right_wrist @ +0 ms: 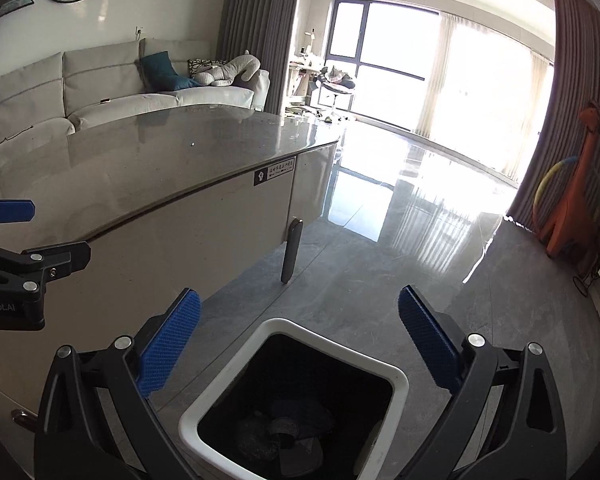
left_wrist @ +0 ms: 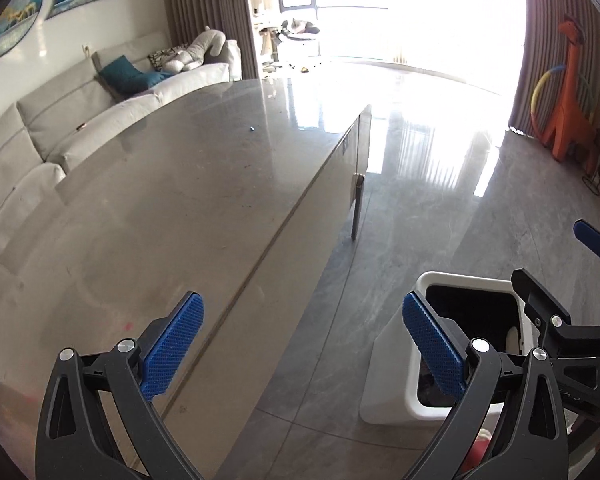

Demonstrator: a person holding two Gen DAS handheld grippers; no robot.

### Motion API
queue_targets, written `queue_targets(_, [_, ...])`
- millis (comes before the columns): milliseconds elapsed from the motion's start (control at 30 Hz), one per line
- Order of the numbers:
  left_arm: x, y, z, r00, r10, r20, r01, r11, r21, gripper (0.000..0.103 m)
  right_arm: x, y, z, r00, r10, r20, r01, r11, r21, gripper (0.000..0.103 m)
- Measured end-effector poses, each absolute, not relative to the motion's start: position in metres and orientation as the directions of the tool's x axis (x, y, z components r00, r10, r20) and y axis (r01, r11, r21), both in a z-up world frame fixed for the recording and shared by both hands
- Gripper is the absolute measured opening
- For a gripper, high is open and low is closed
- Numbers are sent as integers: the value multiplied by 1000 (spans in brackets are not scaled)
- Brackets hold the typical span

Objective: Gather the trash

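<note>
Both tongs, left (left_wrist: pixel 302 350) and right (right_wrist: pixel 300 344), gape empty; dark trash sits in the bin (right_wrist: pixel 398 380), tabletop (left_wrist: pixel 180 184) nearly bare, looks about done.

White bin (right_wrist: pixel 396 380), dark crumpled trash (right_wrist: pixel 284 432) inside

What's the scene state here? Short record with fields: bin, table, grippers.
bin: white trash bin on the floor beside the table, black liner, dark crumpled trash at the bottom
table: grey tabletop, one tiny blue scrap
left gripper: open, nothing held
right gripper: open, nothing held, above the bin
</note>
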State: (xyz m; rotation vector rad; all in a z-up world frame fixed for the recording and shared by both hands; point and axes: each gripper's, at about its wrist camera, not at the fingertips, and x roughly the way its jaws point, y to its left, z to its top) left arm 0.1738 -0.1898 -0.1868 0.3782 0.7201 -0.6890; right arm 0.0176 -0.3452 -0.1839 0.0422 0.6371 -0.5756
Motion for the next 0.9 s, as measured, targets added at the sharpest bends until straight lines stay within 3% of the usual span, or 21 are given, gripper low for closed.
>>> queue_targets(300, [196,-131,-153,649,-406,-644,560,827,43,98,42,-327,-148,768,-374,-520,444,896,12,98])
queue_targets(667, [232,-56,-139,727,-267,-633,350,937,6,98,123,-267,-105,874,-202,-442,238,971,27,98])
queue_targets(900, [247,-28,-134,785,-130,-606,238,966,101,98,158,-231,-99,896,-149,-417,162,987,-4,98])
